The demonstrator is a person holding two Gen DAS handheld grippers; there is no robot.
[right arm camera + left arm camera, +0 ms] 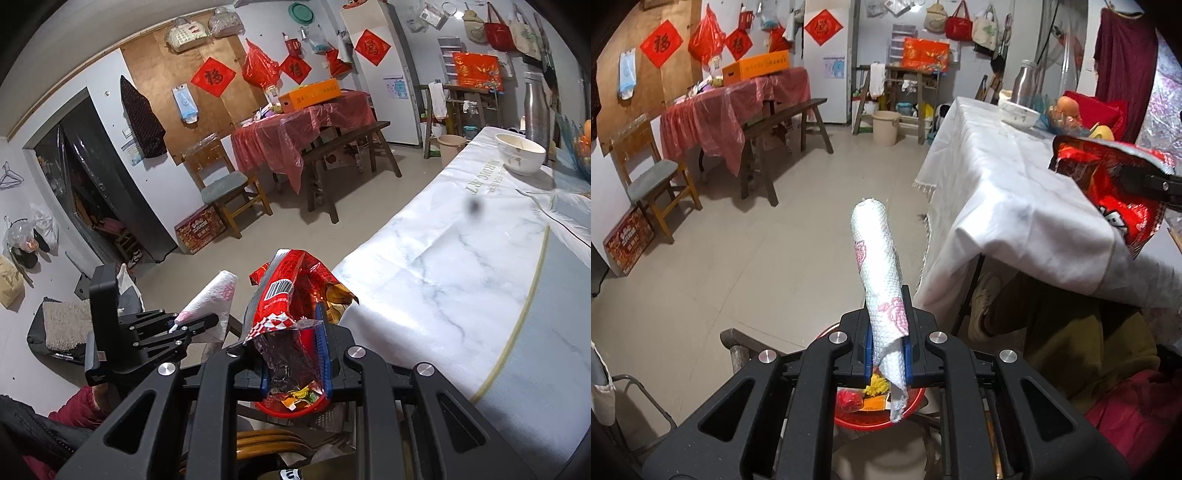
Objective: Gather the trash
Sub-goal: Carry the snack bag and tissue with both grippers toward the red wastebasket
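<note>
The left gripper is closed on a rolled paper towel, white with a pink print. The roll stands up between the two fingers and leans a little to the left, and its lower end hangs down over a red basin. The basin sits low, below both grippers, and already holds some scraps, among them something yellow and something red.

The right gripper is clamped on a red snack bag. The bag is crumpled, its open mouth shows a shiny inside, and it is lifted beside the edge of the table. The table has a white cloth with a marble pattern. At its far end stand a white bowl and a metal bottle.
</note>
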